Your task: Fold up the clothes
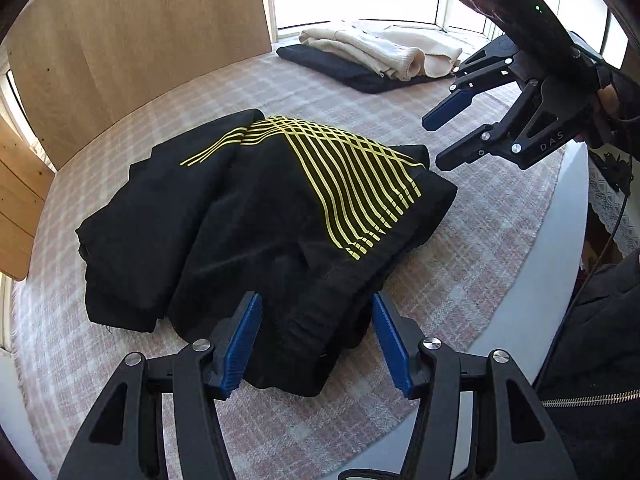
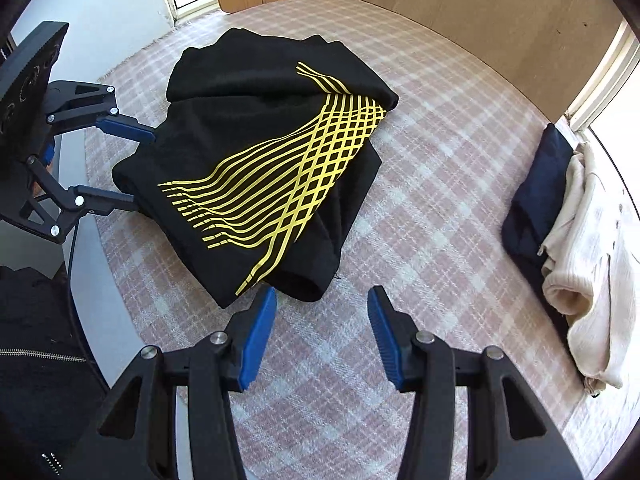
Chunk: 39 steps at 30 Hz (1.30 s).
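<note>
Final fold pending: black garment [image 1: 256, 220] bundled on surface [image 2: 420, 208]; left hand-held gripper [image 1: 316, 344] released astride hem, right hand-held gripper [image 2: 322, 336] released alongside; next, pinch near edge.

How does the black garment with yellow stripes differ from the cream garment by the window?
The black garment lies mid-table on the checked cloth; the cream garment sits at the far edge on a dark folded item. The black one bears yellow lines; the cream one is plain. Both are folded.
</note>
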Motion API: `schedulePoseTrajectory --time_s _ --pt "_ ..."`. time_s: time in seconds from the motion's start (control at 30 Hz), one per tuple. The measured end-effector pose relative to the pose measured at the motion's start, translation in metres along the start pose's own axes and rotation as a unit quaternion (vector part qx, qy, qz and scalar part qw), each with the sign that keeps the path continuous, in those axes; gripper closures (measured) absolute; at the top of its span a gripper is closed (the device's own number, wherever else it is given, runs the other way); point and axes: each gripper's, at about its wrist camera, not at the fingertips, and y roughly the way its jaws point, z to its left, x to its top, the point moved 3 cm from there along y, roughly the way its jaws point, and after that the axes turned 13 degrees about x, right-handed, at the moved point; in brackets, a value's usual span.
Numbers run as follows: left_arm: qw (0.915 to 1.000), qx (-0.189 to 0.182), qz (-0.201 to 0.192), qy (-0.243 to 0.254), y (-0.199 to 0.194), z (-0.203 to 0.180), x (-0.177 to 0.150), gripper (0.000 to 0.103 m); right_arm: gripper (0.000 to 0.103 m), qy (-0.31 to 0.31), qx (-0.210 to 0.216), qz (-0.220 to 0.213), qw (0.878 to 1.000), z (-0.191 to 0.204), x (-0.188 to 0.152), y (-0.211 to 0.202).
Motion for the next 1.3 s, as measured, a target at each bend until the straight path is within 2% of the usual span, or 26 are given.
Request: schedulePoseTrajectory --time_s 0.07,0.17,0.27,0.33,0.4,0.5,0.57,0.7,0.77,0.9,0.93,1.03,1.13,1.2,1.3 --pt "0.9995 -0.007 0.01 -0.028 0.004 0.007 0.004 0.06 0.056 -0.002 -0.002 -0.005 1.0 -0.006 0.003 -0.001" --pt "0.9963 -0.022 0.023 -0.079 0.009 0.02 0.008 0.06 0.056 -0.005 0.001 -0.017 1.0 -0.013 0.01 0.0" --pt "0.9911 -0.03 0.022 -0.127 0.011 0.032 0.014 0.061 0.056 -0.004 0.029 0.0 1.0 -0.013 0.011 0.009" --pt "0.9905 -0.028 0.021 -0.133 0.009 0.033 0.017 0.062 0.056 0.013 0.066 0.007 0.998 -0.01 0.009 0.006" --pt "0.9914 -0.025 0.021 -0.127 0.008 0.031 0.018 0.062 0.056 0.047 0.111 -0.012 0.993 -0.009 0.009 -0.009" --pt "0.9919 -0.028 0.026 -0.121 0.01 0.026 0.015 0.062 0.056 0.081 0.149 -0.043 0.984 -0.007 0.011 -0.028" --pt "0.9913 -0.031 0.03 -0.124 0.011 0.025 0.013 0.062 0.056 0.068 0.139 -0.037 0.987 0.0 0.014 -0.028" --pt "0.9907 -0.032 0.029 -0.129 0.011 0.025 0.012 0.062 0.056 0.07 0.152 -0.013 0.986 0.011 0.016 -0.012" --pt "0.9908 -0.033 0.027 -0.128 0.01 0.025 0.011 0.062 0.056 0.066 0.133 -0.008 0.989 0.015 0.017 -0.004" --pt "0.9909 -0.036 0.031 -0.126 0.008 0.024 0.006 0.062 0.076 0.077 0.117 -0.008 0.99 0.014 0.021 0.007" --pt "0.9907 -0.038 0.032 -0.127 0.008 0.023 0.004 0.062 0.09 0.067 0.108 -0.009 0.992 0.016 0.022 0.007" --pt "0.99 -0.042 0.036 -0.129 0.007 0.021 -0.001 0.062 0.096 0.054 0.09 -0.015 0.994 0.021 0.023 0.005" --pt "0.989 -0.049 0.039 -0.134 0.009 0.022 -0.005 0.062 0.097 0.057 0.084 -0.017 0.995 0.021 0.025 0.005" --pt "0.9884 -0.051 0.043 -0.136 0.01 0.023 -0.007 0.068 0.097 0.054 0.079 -0.019 0.995 0.022 0.028 0.002" --pt "0.9898 -0.037 0.032 -0.134 0.004 0.028 -0.003 0.071 0.097 0.032 0.066 -0.025 0.997 0.026 0.041 -0.009"
